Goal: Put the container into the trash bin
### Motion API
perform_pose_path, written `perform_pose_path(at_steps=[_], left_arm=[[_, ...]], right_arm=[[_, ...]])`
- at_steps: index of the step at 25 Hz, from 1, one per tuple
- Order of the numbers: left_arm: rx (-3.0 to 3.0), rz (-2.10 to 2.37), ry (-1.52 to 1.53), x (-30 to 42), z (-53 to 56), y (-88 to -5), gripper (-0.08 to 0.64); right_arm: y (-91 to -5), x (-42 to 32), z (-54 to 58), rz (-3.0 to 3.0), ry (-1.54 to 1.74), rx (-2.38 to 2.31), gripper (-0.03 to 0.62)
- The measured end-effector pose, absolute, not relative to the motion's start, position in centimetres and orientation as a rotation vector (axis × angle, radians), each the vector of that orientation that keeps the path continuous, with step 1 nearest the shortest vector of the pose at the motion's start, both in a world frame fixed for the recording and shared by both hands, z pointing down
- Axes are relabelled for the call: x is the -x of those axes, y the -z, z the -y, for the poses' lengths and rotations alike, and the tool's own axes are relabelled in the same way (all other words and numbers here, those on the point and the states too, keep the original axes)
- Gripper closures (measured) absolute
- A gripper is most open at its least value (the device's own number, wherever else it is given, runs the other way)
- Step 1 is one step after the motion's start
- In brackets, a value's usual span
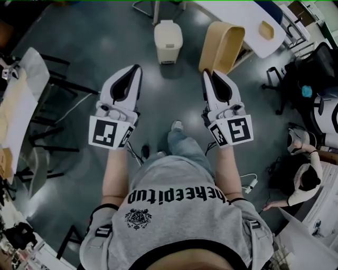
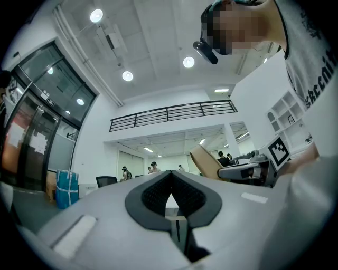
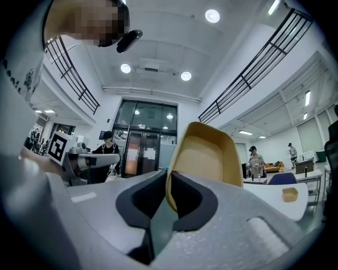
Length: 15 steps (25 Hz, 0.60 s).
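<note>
Big open office kind of space, shiny dark grey floor (image 1: 158,113), with white walls and ceiling spotlights showing in both gripper views. A person in a grey t-shirt (image 1: 174,211) fills the bottom middle of the head view, with both grippers held out in front.

The right gripper (image 1: 207,74) is clenched on the edge of the tan container (image 1: 224,46). The container sticks out past the jaws, top middle-right of the frame, held up off the floor. The right gripper view shows it clearly, rim pinched between the dark pads (image 3: 191,196).

The left gripper (image 1: 136,68) has its jaws pressed together with nothing between them.

The white trash bin (image 1: 168,41) stands on the floor at top centre, just left of the container, and its lid looks down. The white table (image 1: 240,16) in the top right has a small tan box (image 1: 266,30) on it
</note>
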<state>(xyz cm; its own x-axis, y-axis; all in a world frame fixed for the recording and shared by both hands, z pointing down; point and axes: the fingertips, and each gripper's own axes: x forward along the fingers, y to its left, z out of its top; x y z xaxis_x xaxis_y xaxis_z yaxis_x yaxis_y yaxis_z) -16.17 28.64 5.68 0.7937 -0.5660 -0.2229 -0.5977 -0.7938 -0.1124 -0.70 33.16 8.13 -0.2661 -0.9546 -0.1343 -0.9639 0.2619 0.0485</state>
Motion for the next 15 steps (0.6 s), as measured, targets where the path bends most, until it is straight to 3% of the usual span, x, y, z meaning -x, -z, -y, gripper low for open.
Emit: perform_pose_path(at_steps=[15], left_arm=[[2.738, -0.999, -0.283, 8.1, -20.1, -4.0, 0.546]], right_arm=[[-7.9, -6.5, -23.1, -2.514, -0.155, 1.721, 0.564]])
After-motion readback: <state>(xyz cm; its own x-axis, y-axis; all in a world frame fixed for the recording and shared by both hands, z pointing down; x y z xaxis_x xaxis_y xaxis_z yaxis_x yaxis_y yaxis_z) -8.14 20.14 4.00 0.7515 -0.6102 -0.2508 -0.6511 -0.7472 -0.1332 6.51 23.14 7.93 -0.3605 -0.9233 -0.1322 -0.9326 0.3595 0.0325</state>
